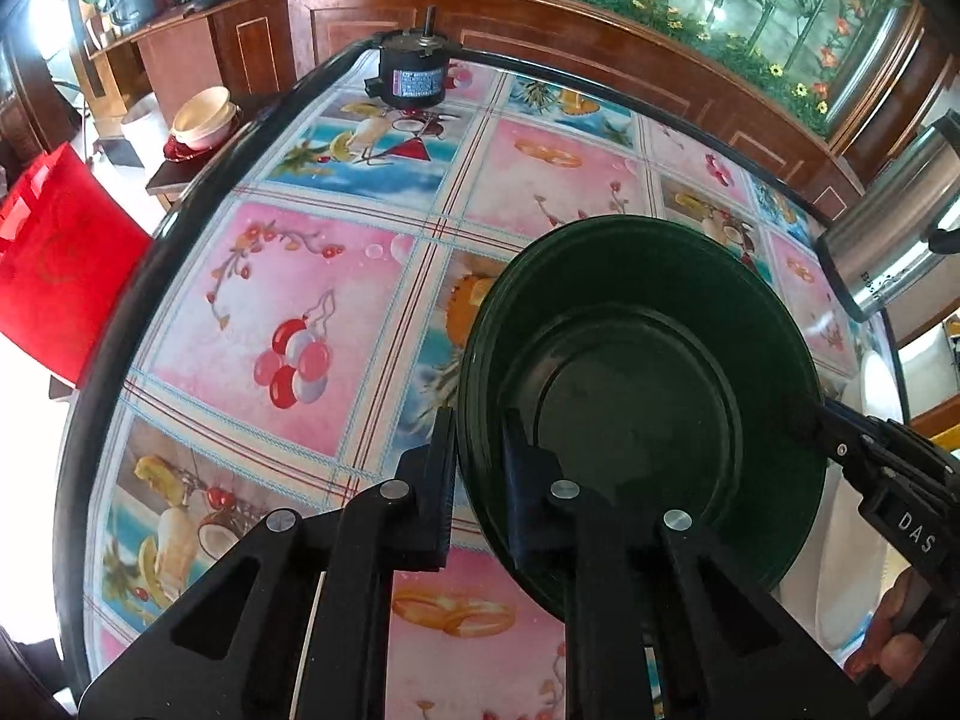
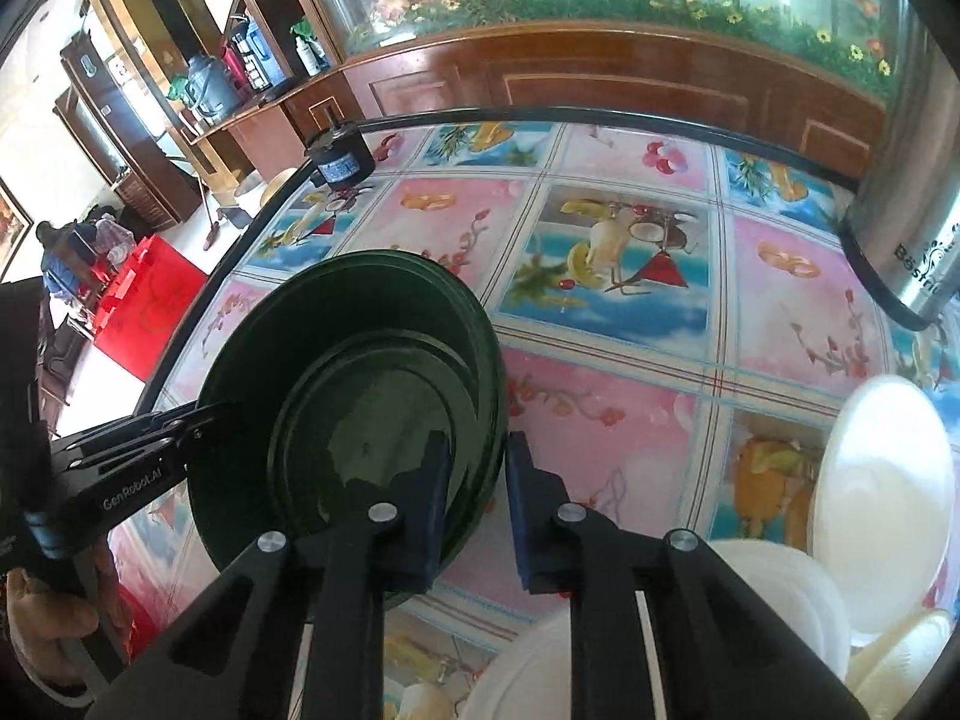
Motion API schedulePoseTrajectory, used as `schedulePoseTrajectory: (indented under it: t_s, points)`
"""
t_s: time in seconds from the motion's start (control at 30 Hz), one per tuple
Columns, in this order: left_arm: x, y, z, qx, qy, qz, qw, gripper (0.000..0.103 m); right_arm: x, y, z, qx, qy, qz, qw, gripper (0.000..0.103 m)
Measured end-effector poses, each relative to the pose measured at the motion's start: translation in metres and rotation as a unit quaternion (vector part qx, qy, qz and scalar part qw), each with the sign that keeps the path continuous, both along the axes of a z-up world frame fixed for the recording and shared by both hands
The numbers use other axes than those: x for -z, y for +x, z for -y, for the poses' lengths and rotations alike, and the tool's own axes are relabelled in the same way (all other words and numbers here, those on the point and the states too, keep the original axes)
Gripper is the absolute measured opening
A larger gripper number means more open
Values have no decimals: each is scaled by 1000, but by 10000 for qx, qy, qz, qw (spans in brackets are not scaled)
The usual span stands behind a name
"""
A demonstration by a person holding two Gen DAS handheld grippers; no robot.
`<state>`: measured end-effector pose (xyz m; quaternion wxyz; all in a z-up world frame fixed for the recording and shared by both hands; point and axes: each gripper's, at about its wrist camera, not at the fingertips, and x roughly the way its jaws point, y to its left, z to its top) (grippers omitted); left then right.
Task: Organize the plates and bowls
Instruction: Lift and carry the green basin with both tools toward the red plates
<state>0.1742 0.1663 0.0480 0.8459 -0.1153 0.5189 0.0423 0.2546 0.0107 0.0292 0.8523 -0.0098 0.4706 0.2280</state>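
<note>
Both jaws clamped on the green plate (image 1: 636,396), left gripper (image 1: 480,480) and right gripper (image 2: 477,498) on opposite rims.

Table (image 1: 288,300) left of it is wide open; thermos (image 2: 900,228), white plates (image 2: 882,468) and a motor (image 1: 411,75) at the far edge crowd the rest.

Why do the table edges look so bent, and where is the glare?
Left wrist view: the fisheye lens bows the table rim, and daylight burns out the lower left edge. Right wrist view: the same bowing, the white plates are nearly washed out, and the green plate shows soft reflections.
</note>
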Motion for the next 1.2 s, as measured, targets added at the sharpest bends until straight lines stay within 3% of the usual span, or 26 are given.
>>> schedulePoseTrajectory:
  t_s: [0.43,0.87,1.2]
  points:
    - [-33,-42,0,64,56,246,9997,13,-13,-34,-1,-95,15,134,9999,18]
    - [-62,-121,9,262,113,591,9978,13,-33,-105,6,-182,58,437,9989,21]
    - [-72,-188,-9,268,28,647,9975,13,-39,-164,-8,-350,67,563,9978,21]
